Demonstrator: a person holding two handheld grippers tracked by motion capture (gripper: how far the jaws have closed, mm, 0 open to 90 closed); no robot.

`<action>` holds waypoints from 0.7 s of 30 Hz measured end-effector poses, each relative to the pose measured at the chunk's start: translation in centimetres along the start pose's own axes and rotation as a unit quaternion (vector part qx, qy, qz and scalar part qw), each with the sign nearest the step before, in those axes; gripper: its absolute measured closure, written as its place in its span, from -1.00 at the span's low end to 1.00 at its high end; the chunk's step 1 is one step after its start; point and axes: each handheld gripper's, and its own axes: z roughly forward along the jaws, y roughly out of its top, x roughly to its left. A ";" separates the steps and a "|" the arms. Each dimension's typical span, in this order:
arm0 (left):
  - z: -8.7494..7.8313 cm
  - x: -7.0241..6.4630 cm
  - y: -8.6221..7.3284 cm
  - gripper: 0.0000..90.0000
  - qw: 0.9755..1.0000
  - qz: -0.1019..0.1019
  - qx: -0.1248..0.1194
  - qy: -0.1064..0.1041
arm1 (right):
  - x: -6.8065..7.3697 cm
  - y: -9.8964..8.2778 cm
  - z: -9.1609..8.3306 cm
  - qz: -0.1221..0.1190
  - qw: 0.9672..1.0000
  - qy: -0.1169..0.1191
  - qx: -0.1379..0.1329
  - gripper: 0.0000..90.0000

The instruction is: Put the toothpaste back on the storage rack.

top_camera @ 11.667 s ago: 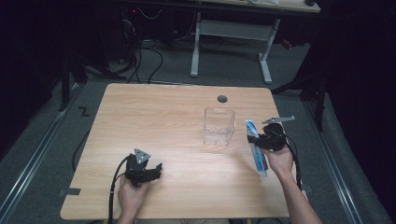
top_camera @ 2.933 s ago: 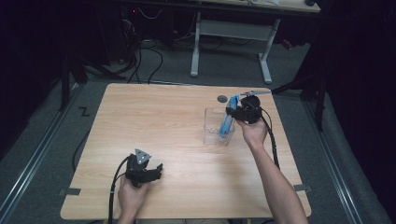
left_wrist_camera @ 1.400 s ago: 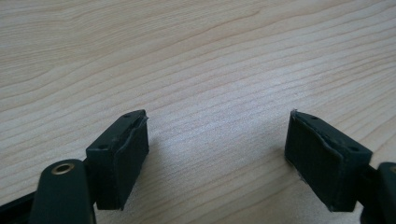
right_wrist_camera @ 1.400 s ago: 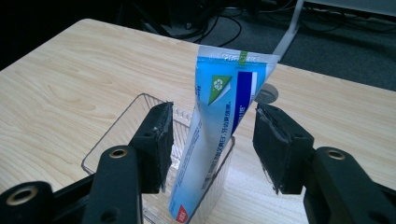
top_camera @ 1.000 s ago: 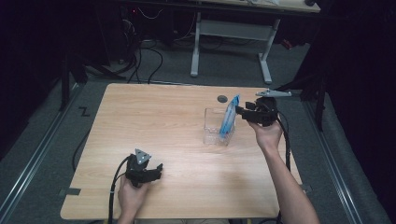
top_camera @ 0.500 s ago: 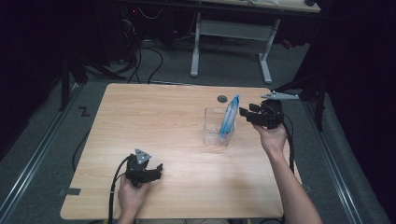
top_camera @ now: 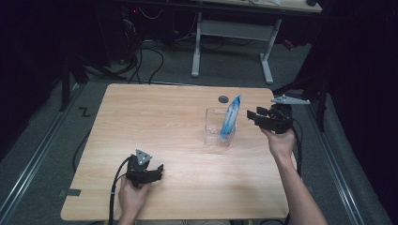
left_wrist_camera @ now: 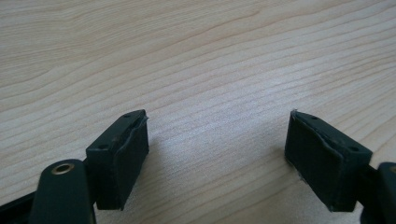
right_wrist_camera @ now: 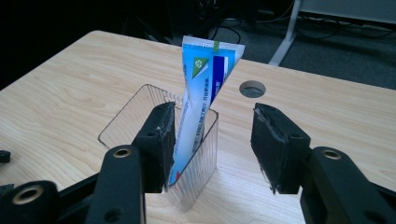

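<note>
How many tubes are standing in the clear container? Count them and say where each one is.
1. A blue and white tube stands tilted in the clear container, leaning on its right wall, near the table's hole. The see-through walls show no other tube.

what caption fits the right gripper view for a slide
Open right tool backs off from a blue tube left standing in a clear holder.

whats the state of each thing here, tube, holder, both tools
toothpaste tube: upright, leaning, standing in the holder, free of both tools
clear plastic holder: upright on the table, holds only the tube
right tool: open, jaws have just been closing, nothing between them, just behind the holder
left tool: open, nothing between the jaws, low over bare table
</note>
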 end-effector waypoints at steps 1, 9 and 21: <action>0.0 0.0 0.0 -0.51 1.000 0.000 0.000 0.000 | -0.2 -0.3 -0.1 0.002 1.000 0.000 0.001 0.11; 0.0 0.0 0.0 -0.51 1.000 0.000 0.000 0.000 | -0.7 -1.2 -0.8 0.015 1.000 0.000 -0.001 0.11; 0.0 0.0 0.0 -0.51 1.000 0.000 0.000 0.000 | -1.3 -2.7 -2.0 0.024 1.000 0.001 -0.007 0.11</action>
